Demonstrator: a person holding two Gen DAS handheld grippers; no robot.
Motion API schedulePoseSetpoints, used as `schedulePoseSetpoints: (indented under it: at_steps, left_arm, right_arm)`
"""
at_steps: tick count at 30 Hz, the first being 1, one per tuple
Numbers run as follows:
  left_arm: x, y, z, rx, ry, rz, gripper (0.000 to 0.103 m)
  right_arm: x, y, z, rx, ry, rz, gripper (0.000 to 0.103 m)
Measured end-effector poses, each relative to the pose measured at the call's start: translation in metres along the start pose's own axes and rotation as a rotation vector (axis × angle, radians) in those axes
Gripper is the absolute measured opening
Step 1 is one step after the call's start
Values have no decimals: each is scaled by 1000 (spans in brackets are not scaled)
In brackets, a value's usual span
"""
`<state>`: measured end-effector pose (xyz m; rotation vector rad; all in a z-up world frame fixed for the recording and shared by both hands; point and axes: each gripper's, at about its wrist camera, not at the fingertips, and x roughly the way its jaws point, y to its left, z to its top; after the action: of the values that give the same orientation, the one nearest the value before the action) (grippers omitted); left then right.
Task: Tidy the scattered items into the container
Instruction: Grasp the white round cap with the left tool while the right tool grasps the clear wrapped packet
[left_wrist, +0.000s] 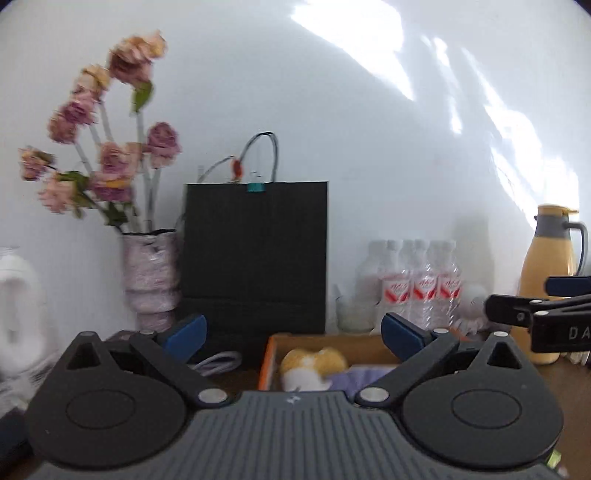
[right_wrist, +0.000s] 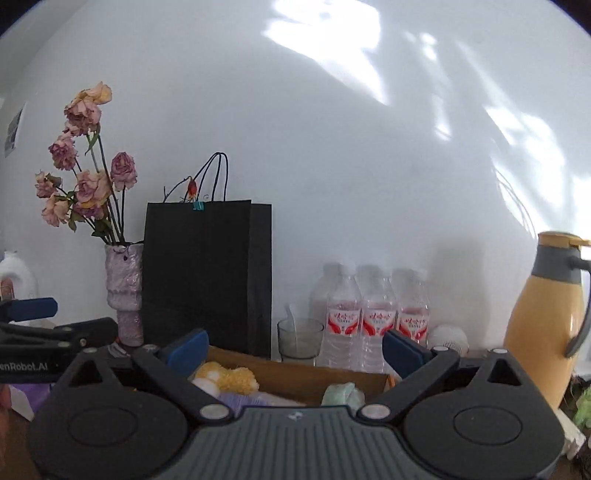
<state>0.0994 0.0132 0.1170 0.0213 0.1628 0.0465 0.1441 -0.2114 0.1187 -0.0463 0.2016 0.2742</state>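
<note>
A cardboard box (left_wrist: 271, 354) with an orange edge sits on the table just ahead of both grippers; it also shows in the right wrist view (right_wrist: 295, 373). Inside lie a yellow-and-white plush toy (left_wrist: 310, 363) (right_wrist: 227, 376), a lilac cloth (left_wrist: 364, 374) (right_wrist: 245, 398) and a pale green soft item (right_wrist: 341, 395). My left gripper (left_wrist: 293, 332) is open and empty above the box's near side. My right gripper (right_wrist: 295, 345) is open and empty above the box. Each gripper shows at the edge of the other's view (left_wrist: 535, 314) (right_wrist: 44, 332).
Against the white wall stand a vase of dried roses (left_wrist: 149, 280) (right_wrist: 123, 291), a black paper bag (left_wrist: 255, 254) (right_wrist: 207, 277), a glass (right_wrist: 300, 341), several water bottles (left_wrist: 421, 284) (right_wrist: 376, 317) and a yellow thermos jug (left_wrist: 550, 273) (right_wrist: 546, 325). A white cable (left_wrist: 218, 363) lies left of the box.
</note>
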Motion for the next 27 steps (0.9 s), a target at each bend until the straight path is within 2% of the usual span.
schedulePoseSetpoints:
  at_steps: [1, 4, 6, 7, 9, 10, 11, 13, 14, 16, 19, 22, 25, 27]
  left_arm:
    - [-21, 0, -10, 4, 21, 16, 103]
    - [-95, 1, -50, 6, 73, -14, 103]
    - [-141, 4, -83, -60, 99, -17, 103]
    - [-158, 4, -99, -96, 152, -30, 103]
    - [-175, -1, -122, -117, 279, -81, 103]
    - [-176, -2, -128, -114, 318, -91, 103]
    - [-174, -2, -129, -105, 318, -100, 103]
    - [-163, 1, -122, -93, 275, -88, 103]
    - [-151, 4, -116, -95, 278, -75, 103]
    - [-116, 7, -106, -86, 347, -69, 101]
    - [-62, 0, -99, -57, 367, -142, 97]
    - [-4, -20, -94, 22, 382, -204, 89]
    - [50, -34, -97, 78, 462, -157, 79]
    - [72, -35, -101, 41, 511, -143, 67]
  right_arm:
    - [-15, 2, -6, 21, 32, -9, 101]
    - [-69, 11, -47, 92, 114, -1, 101]
    - [-119, 21, -80, 107, 105, 21, 101]
    - [-142, 27, -96, 101, 99, 34, 101]
    - [-169, 36, -123, 112, 145, 51, 101]
    - [-175, 37, -131, 116, 188, 72, 99]
    - [-175, 39, -137, 117, 219, 89, 96]
    - [-170, 39, -139, 120, 234, 86, 94]
    - [-165, 37, -137, 125, 233, 67, 93]
    - [-153, 30, -131, 147, 235, 48, 93]
    - [-131, 21, -124, 164, 247, 56, 93]
    - [-109, 19, -122, 155, 271, 50, 90]
    - [-94, 20, -124, 162, 296, 54, 89]
    - [-90, 21, -127, 168, 305, 58, 89]
